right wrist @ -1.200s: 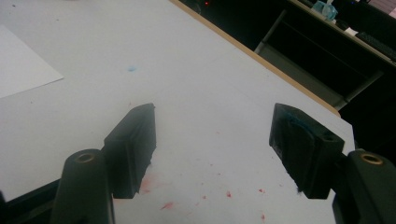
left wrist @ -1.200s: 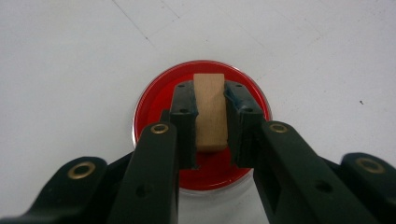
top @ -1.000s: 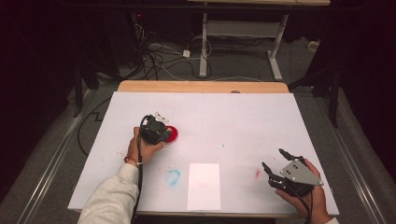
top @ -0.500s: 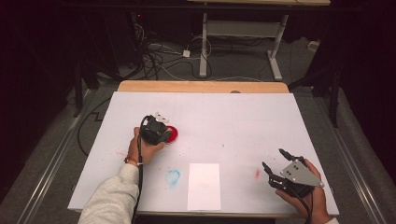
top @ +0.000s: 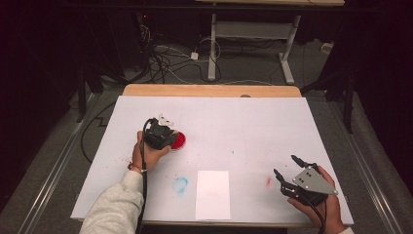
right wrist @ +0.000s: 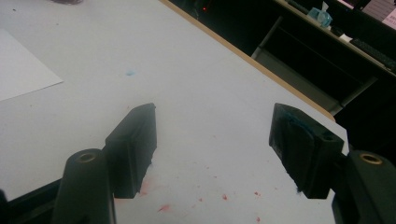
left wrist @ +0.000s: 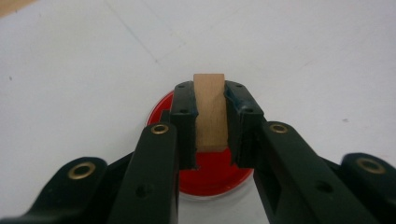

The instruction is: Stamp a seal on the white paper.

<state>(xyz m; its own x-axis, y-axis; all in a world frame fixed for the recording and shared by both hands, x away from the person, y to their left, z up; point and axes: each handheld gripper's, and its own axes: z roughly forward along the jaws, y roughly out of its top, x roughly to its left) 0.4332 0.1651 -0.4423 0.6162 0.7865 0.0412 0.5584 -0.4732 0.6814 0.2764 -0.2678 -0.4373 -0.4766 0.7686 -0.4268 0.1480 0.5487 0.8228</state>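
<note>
My left gripper (left wrist: 210, 100) is shut on a small upright wooden block (left wrist: 209, 112), held over a round red ink pad (left wrist: 208, 175). From above, that left gripper (top: 170, 137) sits at the table's left middle with the red ink pad (top: 178, 141) showing beside it. A white sheet of paper (top: 213, 194) lies near the front edge. My right gripper (top: 286, 166) rests at the front right, its jaws wide open with nothing between them; in its own view the right gripper (right wrist: 212, 140) hovers over bare table.
The white table cover (top: 243, 122) carries a blue smudge (top: 180, 185), a red smudge (top: 268, 181) and small red specks (right wrist: 224, 197). A wooden strip (top: 209, 90) edges the far side. Cables and a desk frame (top: 214, 39) stand on the floor beyond.
</note>
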